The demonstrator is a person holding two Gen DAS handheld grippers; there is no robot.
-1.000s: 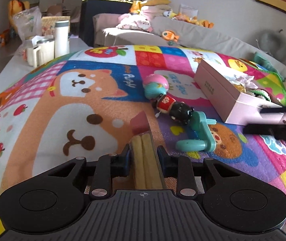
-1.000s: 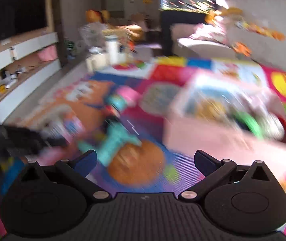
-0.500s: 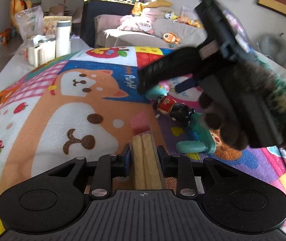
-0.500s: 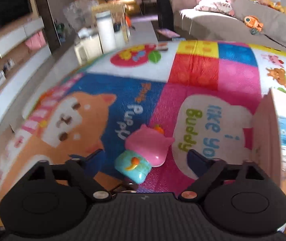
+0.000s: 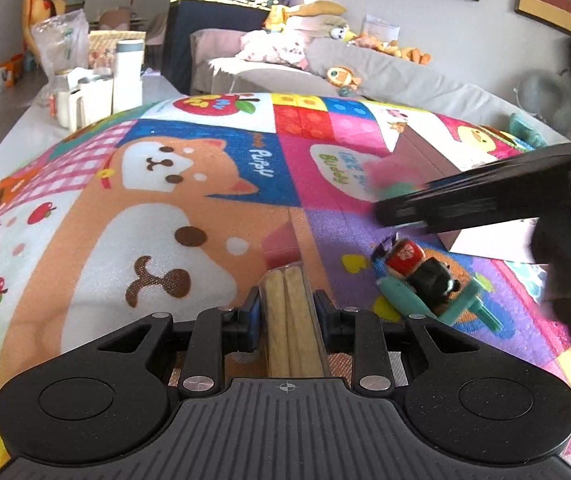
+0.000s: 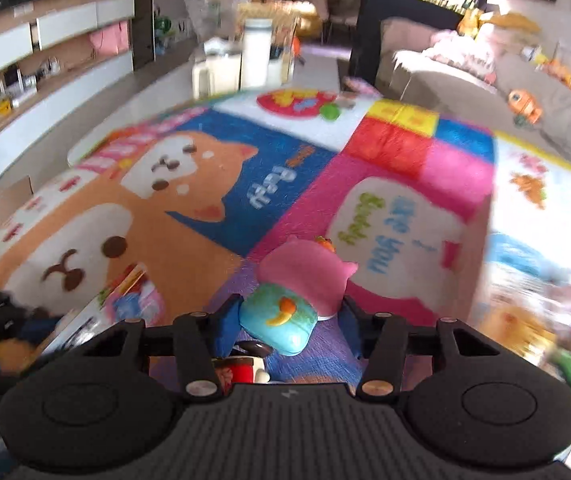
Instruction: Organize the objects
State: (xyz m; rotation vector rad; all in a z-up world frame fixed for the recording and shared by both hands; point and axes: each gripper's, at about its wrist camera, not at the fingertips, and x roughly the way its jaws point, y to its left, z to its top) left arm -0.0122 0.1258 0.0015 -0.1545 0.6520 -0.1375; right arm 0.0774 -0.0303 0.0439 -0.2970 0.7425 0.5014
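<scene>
Toys lie on a bright play mat (image 5: 133, 216) w/ a big puppy face on it. One is a pink and teal toy (image 6: 293, 292), and it sits right between the fingers of the right gripper (image 6: 289, 320). Its jaws have just been closing in on it. The blue pads (image 6: 227, 326) are right at the toy's sides; can't tell for sure if they press it yet, bc the view is blurry. Just under this toy, close to the gripper body, peeks a small red and black doll (image 6: 245, 364).

Left gripper (image 5: 287, 316) is squeezed tight on a pack of wooden sticks (image 5: 291, 320). The sticks poke out straight ahead btwn the jaws, and a pink bit (image 5: 281, 240) shows at the far end of the pack.

To the right of the left gripper the same small doll (image 5: 417, 268) lies on a teal toy (image 5: 437, 304). Above them the right gripper's black arm (image 5: 485, 200) reaches in from the right side. Behind it stands a pink box (image 5: 425, 156), partly hidden.

Far ahead of both grippers, past the mat's edge, stand a white bottle (image 5: 127, 72) and a white jug (image 5: 85, 100). A grey sofa (image 5: 385, 76) w/ soft toys runs along the wall on the right.
</scene>
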